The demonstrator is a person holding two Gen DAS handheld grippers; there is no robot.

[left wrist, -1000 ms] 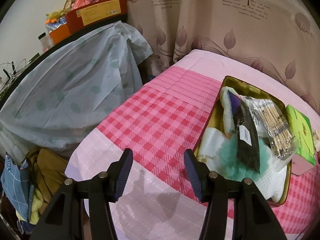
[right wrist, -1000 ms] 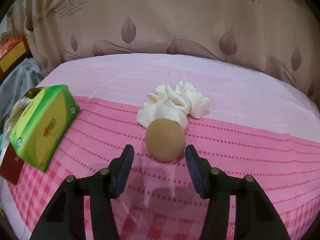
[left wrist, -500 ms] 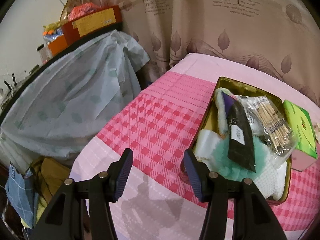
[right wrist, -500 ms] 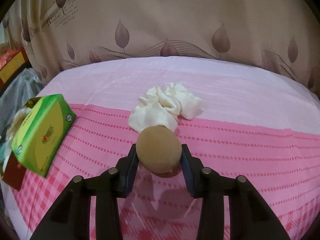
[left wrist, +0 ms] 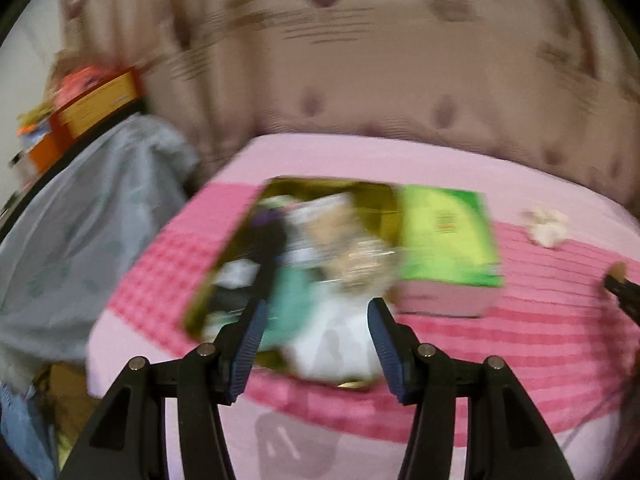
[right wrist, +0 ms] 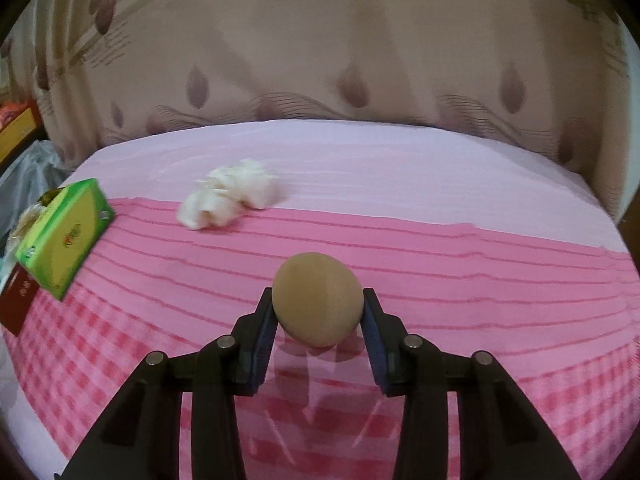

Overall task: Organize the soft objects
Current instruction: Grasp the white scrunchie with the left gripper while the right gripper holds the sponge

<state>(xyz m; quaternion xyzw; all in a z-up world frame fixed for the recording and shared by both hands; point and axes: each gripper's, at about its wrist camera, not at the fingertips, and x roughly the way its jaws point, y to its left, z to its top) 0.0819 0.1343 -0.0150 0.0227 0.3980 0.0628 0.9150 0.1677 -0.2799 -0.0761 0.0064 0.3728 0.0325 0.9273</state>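
Note:
My right gripper (right wrist: 318,312) is shut on a tan egg-shaped sponge (right wrist: 318,300) and holds it above the pink bedspread. A crumpled white cloth (right wrist: 228,196) lies on the bed behind it to the left; it also shows in the left wrist view (left wrist: 546,226). My left gripper (left wrist: 314,338) is open and empty, above the near end of a gold tin (left wrist: 200,312) filled with soft items and packets. The left wrist view is blurred by motion. The right gripper's tip with the sponge (left wrist: 616,272) shows at that view's right edge.
A green box (right wrist: 64,240) lies by the tin on a dark red packet (right wrist: 18,300); the box also shows in the left wrist view (left wrist: 444,236). A curtain hangs behind the bed. A pale covered heap (left wrist: 72,232) and shelf clutter stand at the left.
My right gripper closed on the tan sponge and lifted it back from the white cloth. My left gripper swung right, so the tin and green box are now centred in its view.

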